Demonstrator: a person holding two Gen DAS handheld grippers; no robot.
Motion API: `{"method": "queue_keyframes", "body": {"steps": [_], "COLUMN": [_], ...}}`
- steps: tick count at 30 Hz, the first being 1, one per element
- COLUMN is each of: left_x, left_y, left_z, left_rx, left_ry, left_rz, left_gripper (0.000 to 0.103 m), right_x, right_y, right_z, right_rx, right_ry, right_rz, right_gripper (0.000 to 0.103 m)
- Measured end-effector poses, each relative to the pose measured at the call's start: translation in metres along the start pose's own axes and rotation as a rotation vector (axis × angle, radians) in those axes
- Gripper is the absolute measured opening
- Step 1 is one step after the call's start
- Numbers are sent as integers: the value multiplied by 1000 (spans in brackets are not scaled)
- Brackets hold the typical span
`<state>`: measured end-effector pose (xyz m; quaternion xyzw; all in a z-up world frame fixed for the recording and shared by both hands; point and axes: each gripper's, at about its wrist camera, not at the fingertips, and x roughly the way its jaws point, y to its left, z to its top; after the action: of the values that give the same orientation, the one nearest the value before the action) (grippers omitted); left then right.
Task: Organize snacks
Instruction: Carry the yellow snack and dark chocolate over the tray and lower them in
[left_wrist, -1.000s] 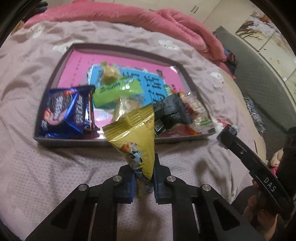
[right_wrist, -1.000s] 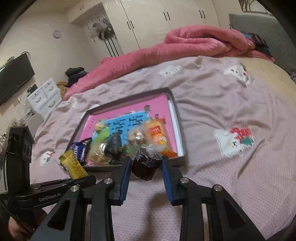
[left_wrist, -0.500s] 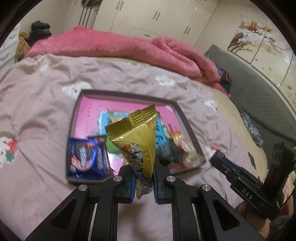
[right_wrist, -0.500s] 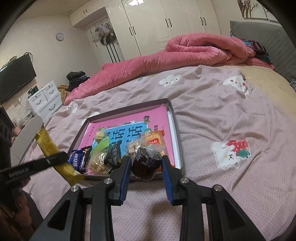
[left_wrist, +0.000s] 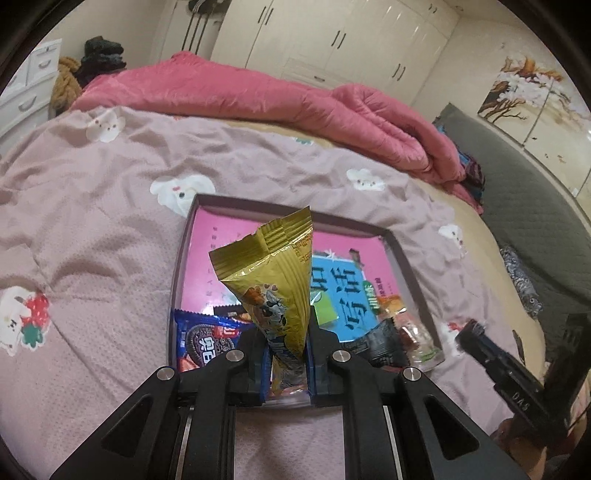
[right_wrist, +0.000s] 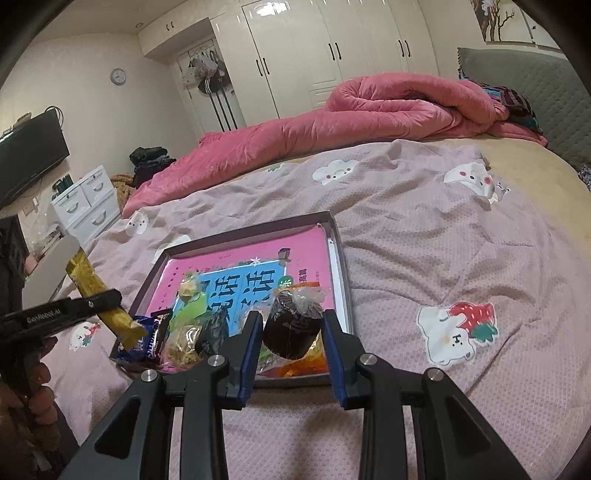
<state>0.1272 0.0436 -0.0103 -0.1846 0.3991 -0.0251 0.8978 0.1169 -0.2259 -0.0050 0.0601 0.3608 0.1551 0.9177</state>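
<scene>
Your left gripper (left_wrist: 287, 363) is clenched on the gold pack (left_wrist: 275, 280), which stands upright between the blue pads with its crimped top up, held above the tray's near edge. In the right wrist view the same pack (right_wrist: 99, 299) shows as a gold strip slanting down past the left gripper (right_wrist: 74, 308) toward the tray's near left corner.

The tray (left_wrist: 177, 266) lies flat on the bedspread (left_wrist: 92, 221), its pink-and-blue printed floor bare at the far end. The snacks crowd its near edge. At the near left corner lies the blue cookie pack (left_wrist: 205, 341). Right of it in the right wrist view come a green pack (right_wrist: 188, 308), a clear bag of brown pieces (right_wrist: 183, 345) and a black pack (right_wrist: 214, 328). At the near right corner sit orange and clear wrappers (left_wrist: 410, 328).

Your right gripper (right_wrist: 291, 341) grasps the dark jelly cup (right_wrist: 291, 332), its clear twisted wrapper top up, both blue pads against its sides. It hangs over the tray's near edge, toward the right corner.

The pink quilt (right_wrist: 332, 122) lies bunched along the bed's far edge.
</scene>
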Motion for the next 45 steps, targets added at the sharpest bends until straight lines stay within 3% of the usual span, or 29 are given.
{"method": "queue_keyframes", "body": {"steps": [16,45], "left_x": [27,31], "left_y": [-6,-3], "left_z": [-7,-5], "left_rx": [40,63], "left_ry": [61,75], "left_rz": [40,71], "left_gripper": [14,15], "right_x": [26,55], "right_y": [-10,-11], "right_z": [13,6], "right_rx": [-7,-44], "right_ry": [11,93], "right_rz": [-31,-98], "right_gripper": [33,33]}}
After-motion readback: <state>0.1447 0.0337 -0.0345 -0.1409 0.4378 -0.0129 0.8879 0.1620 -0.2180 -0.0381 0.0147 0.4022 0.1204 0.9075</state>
